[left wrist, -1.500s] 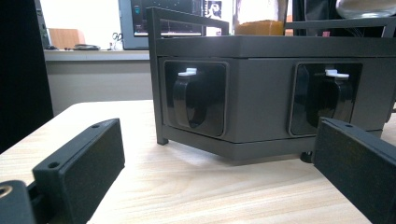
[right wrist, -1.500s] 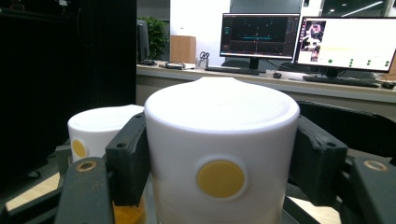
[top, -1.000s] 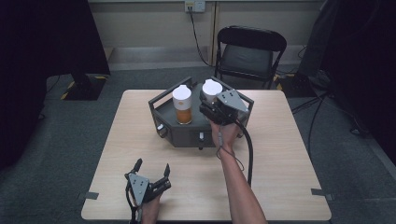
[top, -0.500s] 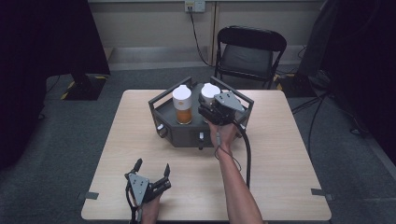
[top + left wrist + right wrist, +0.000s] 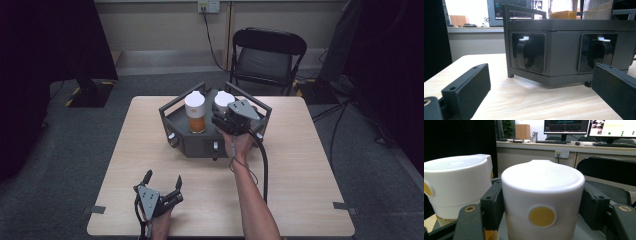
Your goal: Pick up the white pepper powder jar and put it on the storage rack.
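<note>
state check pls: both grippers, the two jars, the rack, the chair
Right gripper: shut on the right jar's white lid.
Left gripper: open, nothing between the jaws, low over the table.
Right jar: upright in the rack, lid on.
Left jar: upright in the rack, lid on, orange contents.
Rack: standing on the table.
Chair: unfolded, unoccupied.

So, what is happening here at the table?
A person works with a gripper in each hand. The right gripper is shut on the white lid of a jar that stands in a dark tray on the wooden table. A second jar with orange contents stands beside it in the tray. The left gripper rests open near the table's front edge, holding nothing.
</note>
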A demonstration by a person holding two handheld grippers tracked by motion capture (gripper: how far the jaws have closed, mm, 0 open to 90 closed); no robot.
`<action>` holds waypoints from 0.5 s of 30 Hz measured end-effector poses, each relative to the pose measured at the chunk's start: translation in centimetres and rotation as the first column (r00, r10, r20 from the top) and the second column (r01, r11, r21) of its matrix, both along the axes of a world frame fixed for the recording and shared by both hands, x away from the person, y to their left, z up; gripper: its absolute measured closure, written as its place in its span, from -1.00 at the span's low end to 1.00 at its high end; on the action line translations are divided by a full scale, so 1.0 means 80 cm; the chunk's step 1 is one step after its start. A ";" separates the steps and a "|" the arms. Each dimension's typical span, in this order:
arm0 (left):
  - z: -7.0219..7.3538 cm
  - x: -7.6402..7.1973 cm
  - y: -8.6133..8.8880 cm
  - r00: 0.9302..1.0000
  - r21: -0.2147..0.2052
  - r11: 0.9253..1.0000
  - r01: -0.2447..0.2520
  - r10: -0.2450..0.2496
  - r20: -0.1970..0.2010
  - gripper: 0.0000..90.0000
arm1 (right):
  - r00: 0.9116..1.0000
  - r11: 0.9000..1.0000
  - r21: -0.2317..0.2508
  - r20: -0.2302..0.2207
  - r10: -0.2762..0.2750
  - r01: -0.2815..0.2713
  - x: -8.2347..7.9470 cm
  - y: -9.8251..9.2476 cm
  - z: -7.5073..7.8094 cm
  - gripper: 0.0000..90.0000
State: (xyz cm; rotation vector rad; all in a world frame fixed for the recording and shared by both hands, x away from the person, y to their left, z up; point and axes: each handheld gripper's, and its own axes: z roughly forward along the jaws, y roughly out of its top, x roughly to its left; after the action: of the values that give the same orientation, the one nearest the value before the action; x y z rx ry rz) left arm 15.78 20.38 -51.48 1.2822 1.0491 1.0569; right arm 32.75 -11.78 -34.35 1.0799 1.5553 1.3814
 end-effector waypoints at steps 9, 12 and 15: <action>0.000 0.000 0.000 1.000 -0.001 1.000 0.000 0.000 0.000 -0.96 | 1.000 1.000 0.005 -0.007 0.001 -0.001 0.000 -0.002 0.001 -0.34; 0.000 0.000 0.000 1.000 0.000 1.000 0.000 0.000 0.000 -0.96 | 1.000 1.000 0.008 -0.005 0.008 -0.008 0.001 -0.004 0.000 -0.35; 0.000 0.000 0.000 1.000 0.000 1.000 0.000 0.000 0.000 -0.96 | 1.000 1.000 0.012 0.026 -0.005 0.005 -0.002 -0.003 -0.006 -0.64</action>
State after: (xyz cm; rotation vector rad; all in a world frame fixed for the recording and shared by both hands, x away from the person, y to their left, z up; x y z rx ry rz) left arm 15.79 20.38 -51.49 1.2816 1.0491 1.0568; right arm 32.57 -12.01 -34.86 1.0681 1.5265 1.3971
